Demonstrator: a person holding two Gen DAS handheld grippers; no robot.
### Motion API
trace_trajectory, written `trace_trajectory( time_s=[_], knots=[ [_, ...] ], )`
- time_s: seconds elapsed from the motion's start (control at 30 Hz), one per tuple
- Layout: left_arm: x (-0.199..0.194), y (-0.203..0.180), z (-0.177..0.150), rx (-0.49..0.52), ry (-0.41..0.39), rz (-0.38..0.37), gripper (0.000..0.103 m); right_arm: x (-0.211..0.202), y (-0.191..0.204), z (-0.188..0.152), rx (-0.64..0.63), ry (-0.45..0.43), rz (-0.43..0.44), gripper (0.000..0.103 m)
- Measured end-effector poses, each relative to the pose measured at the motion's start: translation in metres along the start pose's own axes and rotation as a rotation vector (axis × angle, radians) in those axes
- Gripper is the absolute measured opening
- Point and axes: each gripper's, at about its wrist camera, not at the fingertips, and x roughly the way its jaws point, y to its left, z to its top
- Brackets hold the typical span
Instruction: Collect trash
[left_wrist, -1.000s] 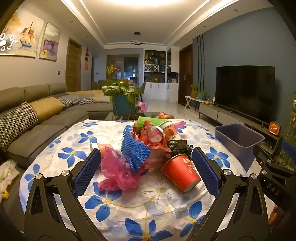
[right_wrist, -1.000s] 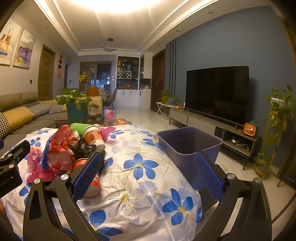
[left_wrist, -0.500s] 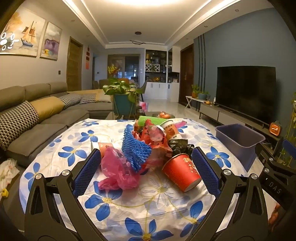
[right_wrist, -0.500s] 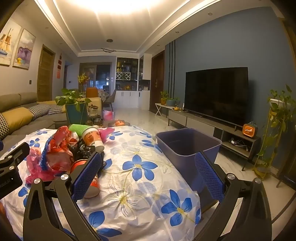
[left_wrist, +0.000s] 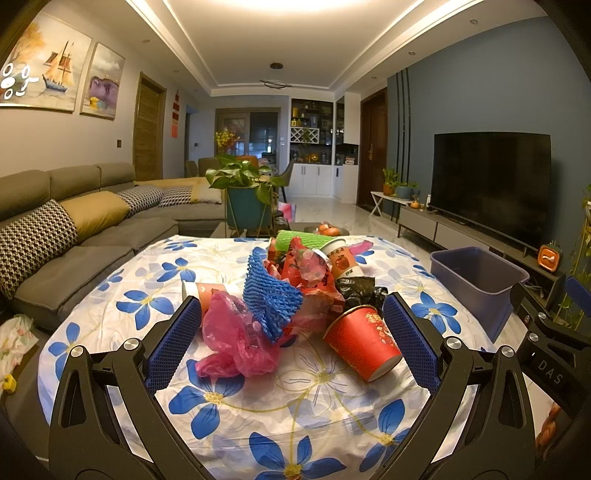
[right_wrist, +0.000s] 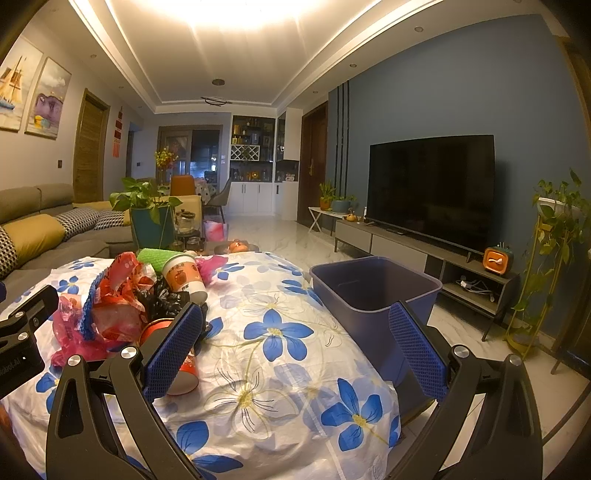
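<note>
The left gripper (left_wrist: 291, 343) hangs over the flower-cloth counter (left_wrist: 317, 410), its fingers (left_wrist: 170, 343) spread wide around nothing. At frame centre the trash pile lies between them: a red paper cup (left_wrist: 360, 343) on its side, a pink plastic bag (left_wrist: 236, 339) and blue foam netting (left_wrist: 269, 299). The right gripper (right_wrist: 295, 354) also has its fingers (right_wrist: 417, 350) spread, empty. The purple bin (right_wrist: 373, 291) sits right of centre, beside the counter.

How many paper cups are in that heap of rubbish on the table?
3 that show. A red cup lies on its side at the near right, an orange cup lies at the left behind the pink bag, and an apple-print cup sits at the back. More may be buried.
</note>
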Motion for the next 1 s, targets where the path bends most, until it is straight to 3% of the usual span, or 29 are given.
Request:
trace_trajectory(
  time_s=[1.0],
  knots=[
    [0.0000,0.0008,-0.0042,-0.008,0.008,0.004,0.097,-0.0018,0.0012,0.0053,0.006,-0.008,0.007,0.098]
  ],
)
